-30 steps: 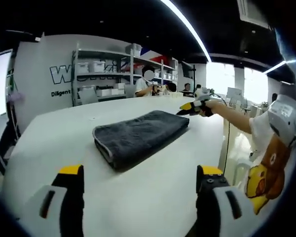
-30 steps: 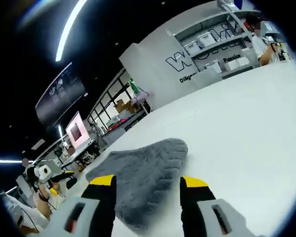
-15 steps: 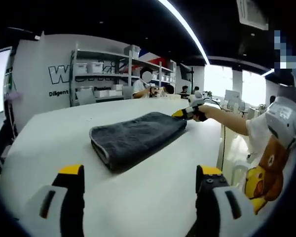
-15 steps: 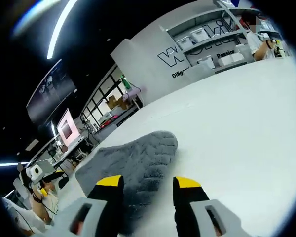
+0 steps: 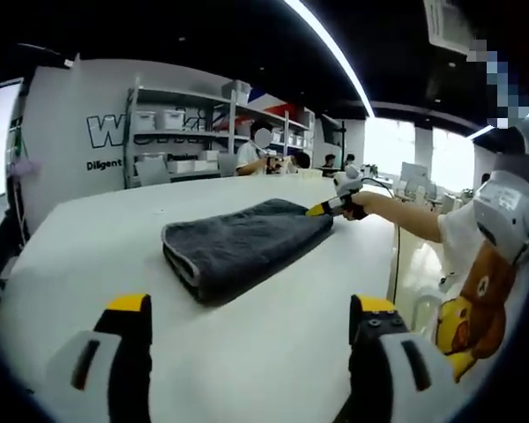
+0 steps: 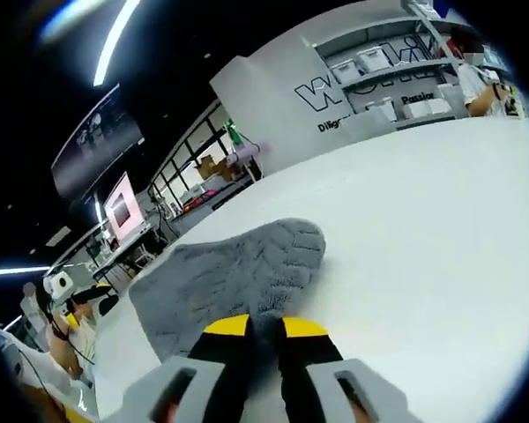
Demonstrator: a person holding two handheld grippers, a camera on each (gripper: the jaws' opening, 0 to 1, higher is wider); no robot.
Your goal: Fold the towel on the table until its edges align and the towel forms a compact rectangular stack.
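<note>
The right gripper (image 6: 264,328) has its jaws pinched together on the near edge of the grey towel (image 6: 234,278), apparently gripping a fold of cloth. The left gripper (image 5: 247,308) stands wide apart and empty, well back from the towel's other short end. The towel lies folded on the white table (image 5: 273,344), its long axis running between the two grippers.

Both views are evenly and brightly lit from above by long ceiling light strips (image 5: 331,48), seen against a dark ceiling. Daylight is blown out at the windows (image 5: 397,141) at the right of the left gripper view. Mild glare is spread over the white table (image 6: 441,229). Straight lines are bent strongly toward the edges. Edge detail is softened; the centre is kept reasonably sharp.
</note>
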